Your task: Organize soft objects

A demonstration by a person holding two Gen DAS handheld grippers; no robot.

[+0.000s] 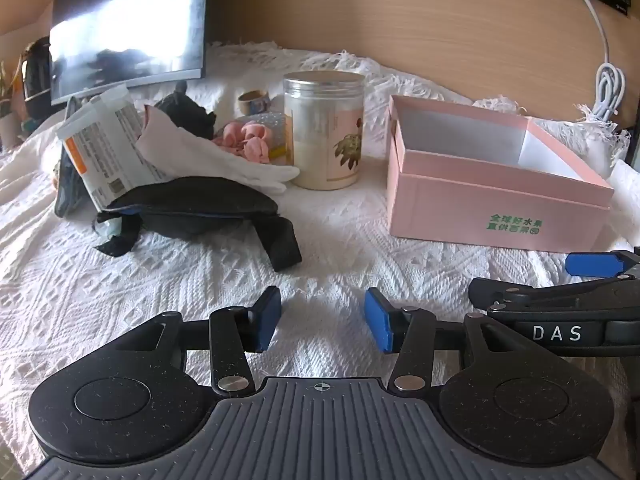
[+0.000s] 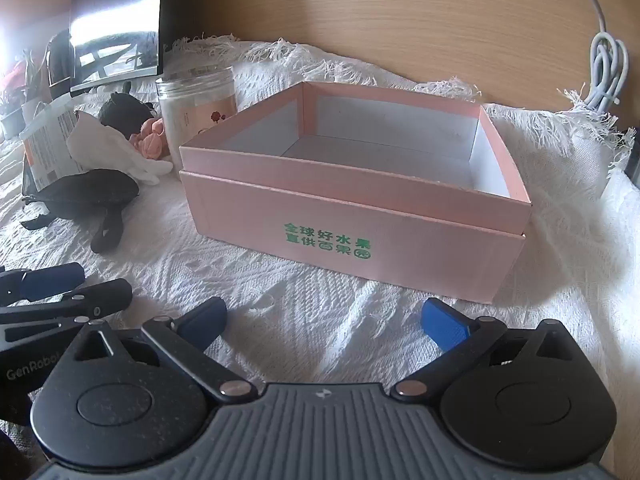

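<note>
Where green Chinese characters mark the pink box point(image 2: 352, 216), left tongs point(image 1: 323, 320) and right tongs point(image 2: 324, 320) apart, "DAS" lettering.

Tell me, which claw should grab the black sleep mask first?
Probably the left claw. It is open and empty, and the black sleep mask lies just ahead, slightly to its left. The right claw, also open, faces the empty pink box, with the mask farther off.
</note>
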